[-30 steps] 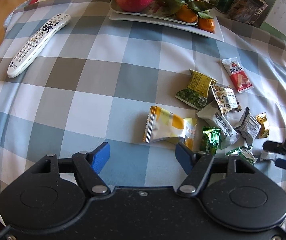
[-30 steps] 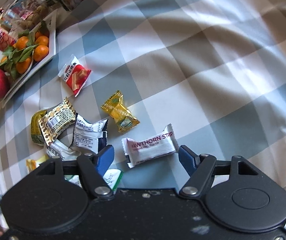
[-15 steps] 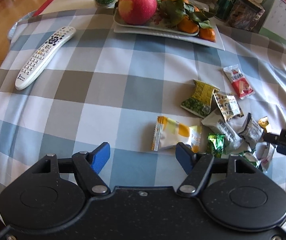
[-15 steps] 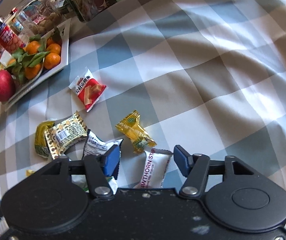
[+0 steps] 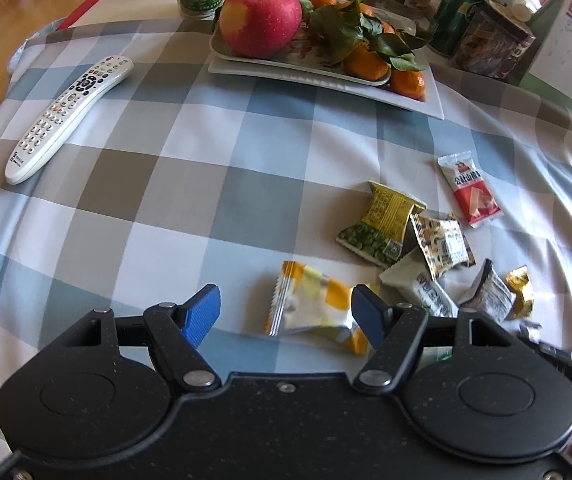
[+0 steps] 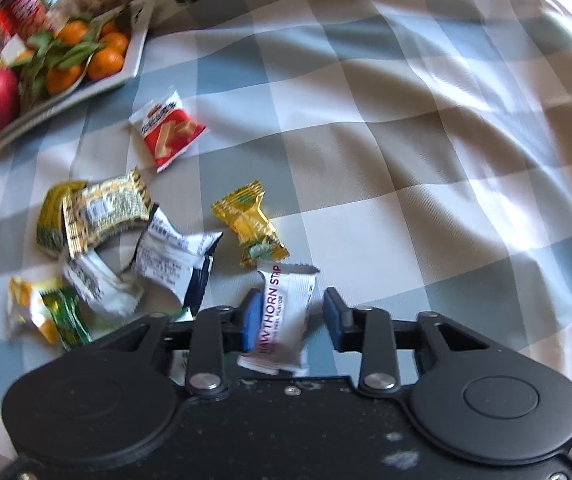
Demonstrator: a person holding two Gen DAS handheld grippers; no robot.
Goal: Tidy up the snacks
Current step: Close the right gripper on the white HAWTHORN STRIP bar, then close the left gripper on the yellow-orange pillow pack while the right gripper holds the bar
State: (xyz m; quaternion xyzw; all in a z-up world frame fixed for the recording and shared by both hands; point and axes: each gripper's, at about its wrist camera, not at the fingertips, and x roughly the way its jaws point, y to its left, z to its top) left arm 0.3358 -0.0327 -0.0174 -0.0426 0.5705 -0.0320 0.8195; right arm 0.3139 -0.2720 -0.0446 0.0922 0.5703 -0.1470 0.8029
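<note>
Several snack packets lie scattered on the checked tablecloth point(image 5: 165, 184). My right gripper point(image 6: 293, 308) points down over a white hawthorn strip packet point(image 6: 286, 316) that lies lengthwise between its jaws. The jaws are closing; the left pad point(image 6: 251, 320) touches the packet, and a small gap shows at the right pad. A gold candy point(image 6: 249, 224) lies just beyond it. My left gripper point(image 5: 286, 304) is open, with a yellow-and-white packet point(image 5: 314, 312) on the cloth against its right finger point(image 5: 366, 308). A green pea packet point(image 5: 378, 220) and a red packet point(image 5: 470, 188) lie farther out.
A white plate point(image 5: 418, 100) with an apple point(image 5: 261, 20) and leafy tangerines stands at the back. A white remote point(image 5: 65, 116) lies at the left. Cans, jars and a desk calendar point(image 5: 566, 52) crowd the far edge. Bare cloth stretches to the right in the right wrist view.
My right gripper rolled so the hawthorn strip now runs lengthwise between its jaws, and the jaws narrowed around it. The left gripper stayed open, its view tilting up slightly.
</note>
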